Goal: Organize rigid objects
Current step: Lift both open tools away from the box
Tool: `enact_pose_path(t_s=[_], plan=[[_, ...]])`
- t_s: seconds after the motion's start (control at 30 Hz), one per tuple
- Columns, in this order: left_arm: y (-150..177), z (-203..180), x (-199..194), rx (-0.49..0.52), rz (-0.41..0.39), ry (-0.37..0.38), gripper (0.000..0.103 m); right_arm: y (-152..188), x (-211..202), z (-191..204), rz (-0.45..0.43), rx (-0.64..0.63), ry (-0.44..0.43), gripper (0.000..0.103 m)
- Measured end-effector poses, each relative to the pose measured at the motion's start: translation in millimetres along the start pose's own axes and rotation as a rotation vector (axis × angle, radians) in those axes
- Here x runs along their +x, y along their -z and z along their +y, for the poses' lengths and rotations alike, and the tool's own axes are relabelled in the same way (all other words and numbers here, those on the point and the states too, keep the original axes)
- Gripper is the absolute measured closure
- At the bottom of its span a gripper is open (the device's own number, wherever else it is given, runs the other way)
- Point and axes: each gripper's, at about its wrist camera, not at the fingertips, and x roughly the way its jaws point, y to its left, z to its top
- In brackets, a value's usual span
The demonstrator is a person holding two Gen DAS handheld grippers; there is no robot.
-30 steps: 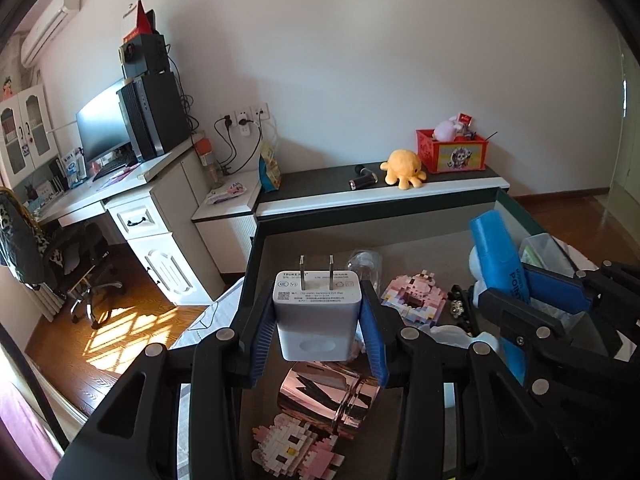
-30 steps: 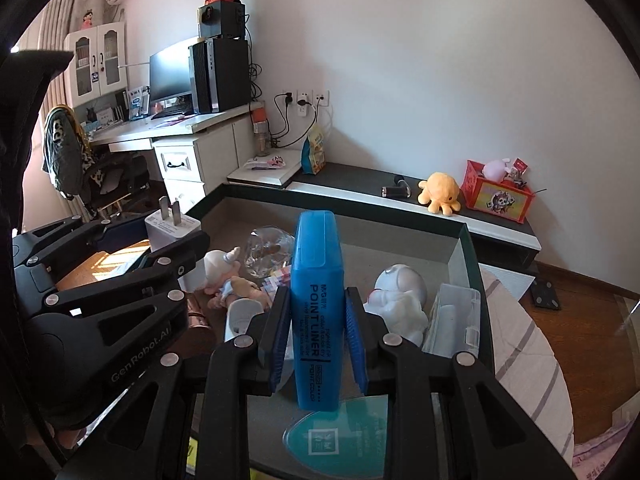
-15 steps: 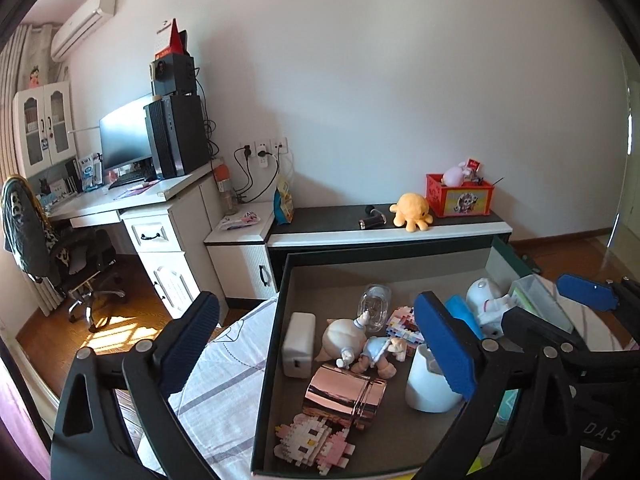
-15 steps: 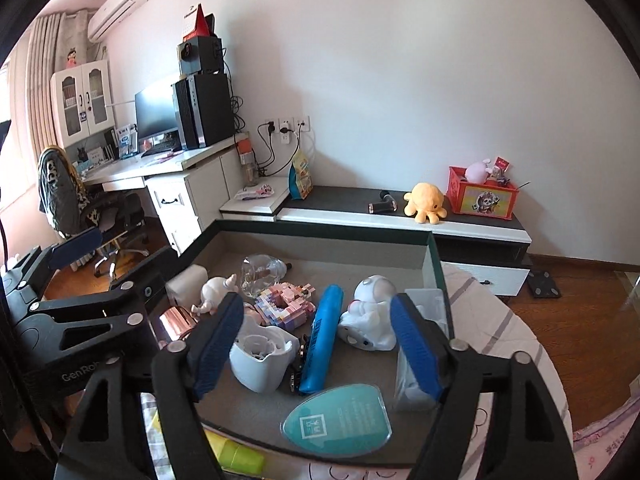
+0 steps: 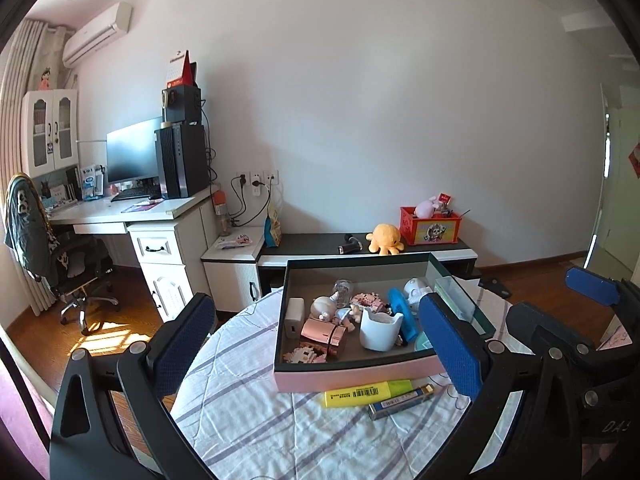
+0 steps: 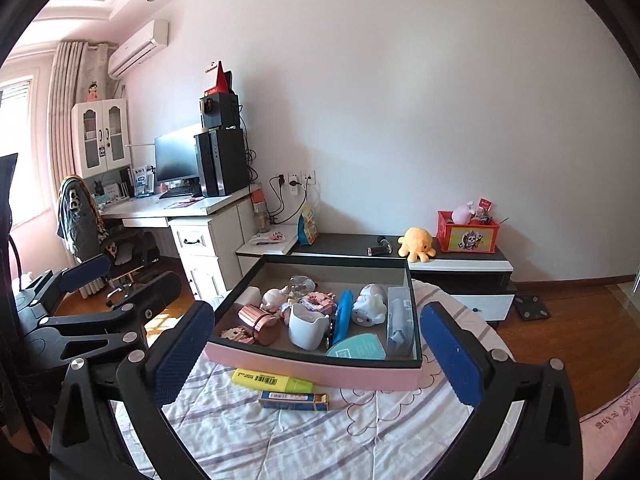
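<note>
Pink-fronted box (image 5: 352, 376) sits mid-tablecloth (image 5: 248, 412); left gripper (image 5: 316, 344) spread wide, empty, hangs above cloth's near edge. Yellow highlighter (image 5: 368, 392) and blue case (image 5: 400, 402) lie just outside box front, likely next to collect.

Right view: right gripper (image 6: 316, 354) likewise spread, empty. White cup (image 6: 308, 330), blue marker (image 6: 342, 316) inside box. Desk (image 6: 180, 208), wood floor (image 6: 580, 320) behind.

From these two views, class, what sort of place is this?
Probably a home bedroom or study: a computer desk with a monitor, a wall air conditioner, and a plush octopus on a low cabinet.
</note>
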Motion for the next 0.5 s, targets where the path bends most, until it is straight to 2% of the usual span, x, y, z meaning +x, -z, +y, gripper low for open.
enact_pose_path(t_s=[0.27, 0.5], plan=[[12, -6, -83, 0.006, -0.066, -0.001, 0.000, 20, -79, 15, -0.069, 0.008, 0.050, 0.000], [18, -11, -129, 0.015, -0.112, -0.005, 0.000, 32, -125, 24, -0.112, 0.009, 0.064, 0.000]])
